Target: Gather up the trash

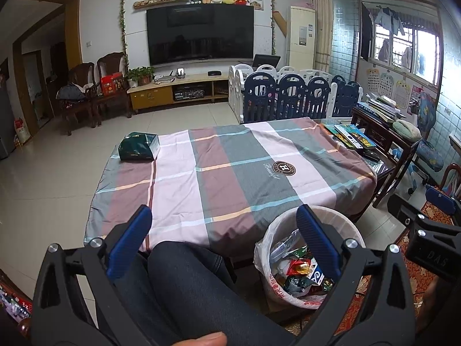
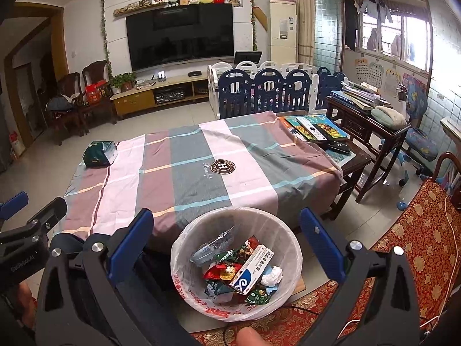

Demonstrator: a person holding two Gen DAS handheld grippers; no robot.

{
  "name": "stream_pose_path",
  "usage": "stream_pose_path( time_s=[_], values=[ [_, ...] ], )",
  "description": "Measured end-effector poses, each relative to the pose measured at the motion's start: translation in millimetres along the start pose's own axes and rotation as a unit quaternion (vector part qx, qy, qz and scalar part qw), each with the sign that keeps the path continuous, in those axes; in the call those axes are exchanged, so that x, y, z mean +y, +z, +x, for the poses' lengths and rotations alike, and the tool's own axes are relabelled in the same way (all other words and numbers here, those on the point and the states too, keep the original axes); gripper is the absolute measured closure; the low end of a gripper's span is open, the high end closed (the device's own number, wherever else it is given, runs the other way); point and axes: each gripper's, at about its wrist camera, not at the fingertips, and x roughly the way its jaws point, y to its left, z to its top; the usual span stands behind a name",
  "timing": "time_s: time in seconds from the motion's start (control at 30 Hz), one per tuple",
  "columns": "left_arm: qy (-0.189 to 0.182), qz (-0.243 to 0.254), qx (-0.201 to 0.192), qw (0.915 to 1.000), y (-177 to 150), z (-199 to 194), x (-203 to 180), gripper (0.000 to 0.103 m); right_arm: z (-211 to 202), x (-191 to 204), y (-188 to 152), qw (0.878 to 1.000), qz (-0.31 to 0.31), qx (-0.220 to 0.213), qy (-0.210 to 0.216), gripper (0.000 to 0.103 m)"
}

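Both the left gripper (image 1: 223,238) and the right gripper (image 2: 227,242) are held spread and empty; the lined bin (image 2: 288,239) below the right one holds wrappers and a box. Only the green packet (image 1: 138,147) is seen on the tablecloth (image 1: 230,173), at its far left corner. If trash, it is likely best reached across by the left gripper and pinched at its crumpled edge.

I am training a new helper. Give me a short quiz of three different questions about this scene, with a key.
1. True or false: the right tool is holding a piece of trash.
2. Where does the green packet lie?
A. in the bin
B. on the cloth
C. on the floor
3. Fill in: the white and blue box lies in the ____.

Key: 1 false, both tools are open and empty. 2 B. 3 bin.
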Motion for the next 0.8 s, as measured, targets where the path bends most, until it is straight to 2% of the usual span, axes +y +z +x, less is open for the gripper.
stream_pose_path(
  time_s=[0.33, 0.8],
  values=[
    [0.016, 0.007, 0.009, 0.9998, -1.6, 4.9, -1.8, 0.003, 1.6, -1.3, -1.0, 1.000, 0.000, 0.001, -0.004, 0.004],
    [0.014, 0.012, 0.010, 0.9998, -2.3, 3.5, -5.3, 0.003, 6.6, -0.5, -3.2, 1.000, 0.003, 0.015, -0.008, 0.004]
  ],
)
